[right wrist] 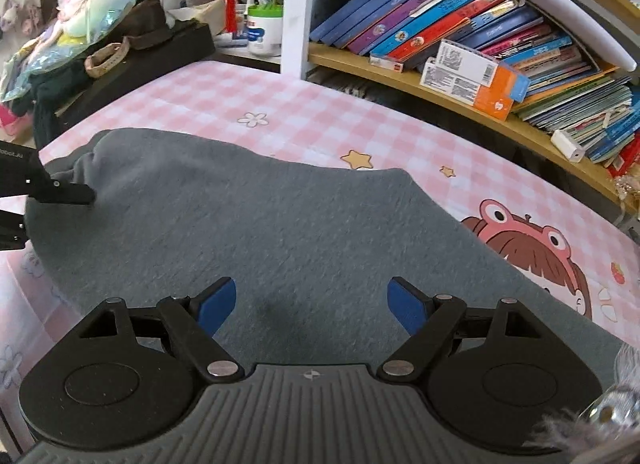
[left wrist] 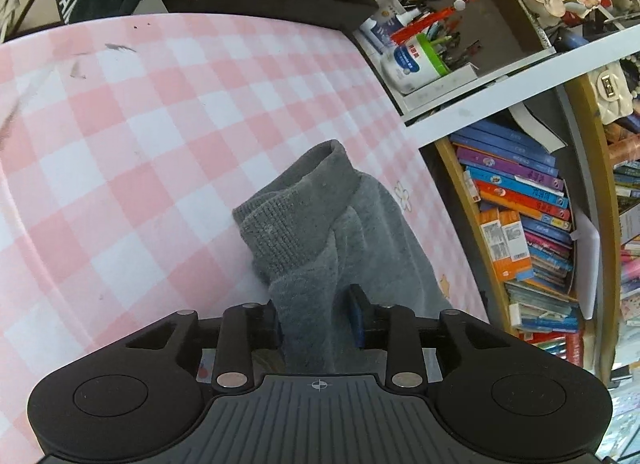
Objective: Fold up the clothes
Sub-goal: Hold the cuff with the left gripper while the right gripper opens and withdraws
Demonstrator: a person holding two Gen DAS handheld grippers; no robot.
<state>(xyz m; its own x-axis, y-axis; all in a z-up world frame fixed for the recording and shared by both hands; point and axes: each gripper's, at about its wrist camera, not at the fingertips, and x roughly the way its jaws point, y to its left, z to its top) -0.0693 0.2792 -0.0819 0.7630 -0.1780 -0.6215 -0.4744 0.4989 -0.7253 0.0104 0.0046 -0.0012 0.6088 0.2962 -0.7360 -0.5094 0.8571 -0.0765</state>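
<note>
A grey knit garment (right wrist: 280, 224) lies spread across the pink checked tablecloth (right wrist: 320, 112). In the left wrist view its ribbed cuff end (left wrist: 304, 224) is bunched and rises between the fingers of my left gripper (left wrist: 316, 320), whose pads press on the thick fold. The right wrist view catches one of that gripper's black fingers (right wrist: 72, 192) on the garment's far left end. My right gripper (right wrist: 312, 304) hovers over the middle of the garment with its blue pads wide apart and nothing between them.
A curved wooden bookshelf (right wrist: 480, 36) packed with books runs along the table's right side. A white jar (right wrist: 264, 32) with pens and a black case (right wrist: 140, 60) piled with bags stand at the back. A furry sleeve (right wrist: 600, 424) shows at the lower right.
</note>
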